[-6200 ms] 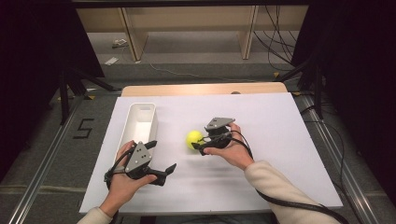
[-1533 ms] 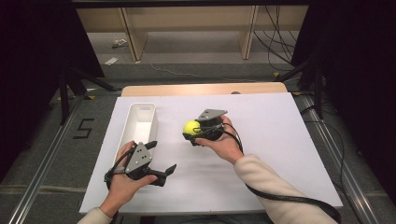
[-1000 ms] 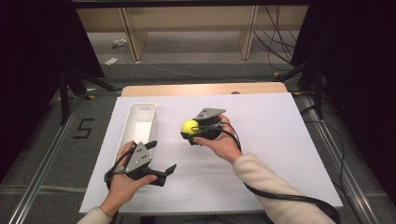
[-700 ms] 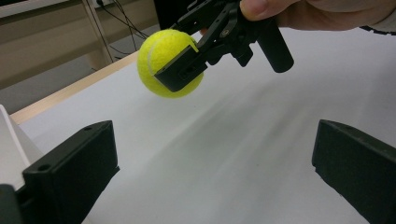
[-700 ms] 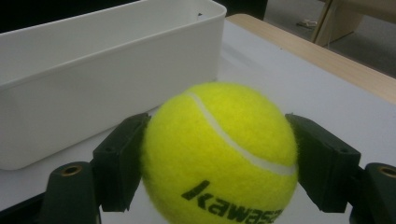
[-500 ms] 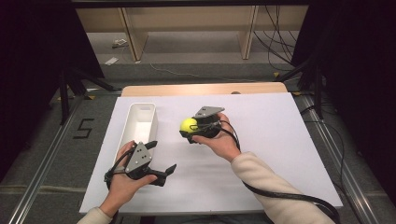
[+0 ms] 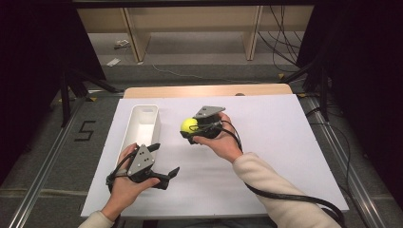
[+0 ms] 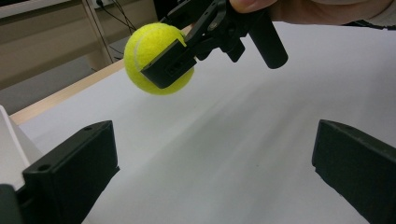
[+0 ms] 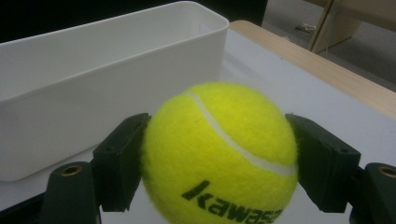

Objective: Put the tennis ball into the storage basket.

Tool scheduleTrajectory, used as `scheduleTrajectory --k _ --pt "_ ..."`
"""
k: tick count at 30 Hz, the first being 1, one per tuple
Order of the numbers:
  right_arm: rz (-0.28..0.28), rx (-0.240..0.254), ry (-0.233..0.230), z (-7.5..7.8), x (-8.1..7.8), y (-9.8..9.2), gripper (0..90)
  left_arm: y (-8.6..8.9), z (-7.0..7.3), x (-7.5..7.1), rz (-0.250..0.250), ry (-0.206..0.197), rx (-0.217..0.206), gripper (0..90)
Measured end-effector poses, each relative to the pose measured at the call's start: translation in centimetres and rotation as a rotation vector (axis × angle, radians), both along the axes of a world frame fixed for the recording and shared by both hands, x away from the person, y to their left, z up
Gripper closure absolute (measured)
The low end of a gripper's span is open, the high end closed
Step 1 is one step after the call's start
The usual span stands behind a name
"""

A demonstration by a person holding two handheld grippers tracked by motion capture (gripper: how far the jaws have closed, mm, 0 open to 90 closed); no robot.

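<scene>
The right gripper [image 7: 190,129] squeezes a yellow tennis ball [image 7: 188,125] between its two jaws, up off the white table [image 7: 266,142], and in the right gripper view the bottom of the ball and the end of its black word are cut off. The ball is round, so it has no long side; its white seam runs from 11 o'clock down to 4 o'clock in that view. The long white bin [image 7: 142,127] sits at the ball's 9 o'clock in the high view, running from 12 to 6 o'clock, and the left gripper [image 7: 164,164] rests low at 7 o'clock with its jaws wide apart, holding nothing.
</scene>
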State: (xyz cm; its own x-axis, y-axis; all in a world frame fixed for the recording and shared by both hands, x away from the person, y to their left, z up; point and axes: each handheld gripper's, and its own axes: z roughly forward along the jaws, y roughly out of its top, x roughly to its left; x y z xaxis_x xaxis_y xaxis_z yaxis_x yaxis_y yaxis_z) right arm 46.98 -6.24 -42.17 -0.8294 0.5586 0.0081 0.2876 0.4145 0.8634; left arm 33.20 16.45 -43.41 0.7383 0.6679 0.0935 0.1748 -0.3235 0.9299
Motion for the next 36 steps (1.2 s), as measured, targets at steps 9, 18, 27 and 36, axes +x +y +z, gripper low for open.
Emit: scheduleTrajectory --k 9,18,27,36 --pt "-0.005 0.001 0.0 0.2 0.2 0.2 25.8 0.0 0.0 0.0 -0.002 -0.002 0.004 0.0" --pt "-0.001 -0.003 -0.001 0.4 0.2 0.7 25.8 0.0 0.0 0.0 -0.001 0.0 0.001 0.0" --pt "0.0 -0.005 -0.01 0.5 0.3 1.1 25.8 0.0 0.0 0.0 -0.001 0.0 0.0 0.0" --pt "0.004 -0.01 -0.01 0.9 0.4 1.5 25.8 0.0 0.0 0.0 -0.002 0.0 0.0 0.0"
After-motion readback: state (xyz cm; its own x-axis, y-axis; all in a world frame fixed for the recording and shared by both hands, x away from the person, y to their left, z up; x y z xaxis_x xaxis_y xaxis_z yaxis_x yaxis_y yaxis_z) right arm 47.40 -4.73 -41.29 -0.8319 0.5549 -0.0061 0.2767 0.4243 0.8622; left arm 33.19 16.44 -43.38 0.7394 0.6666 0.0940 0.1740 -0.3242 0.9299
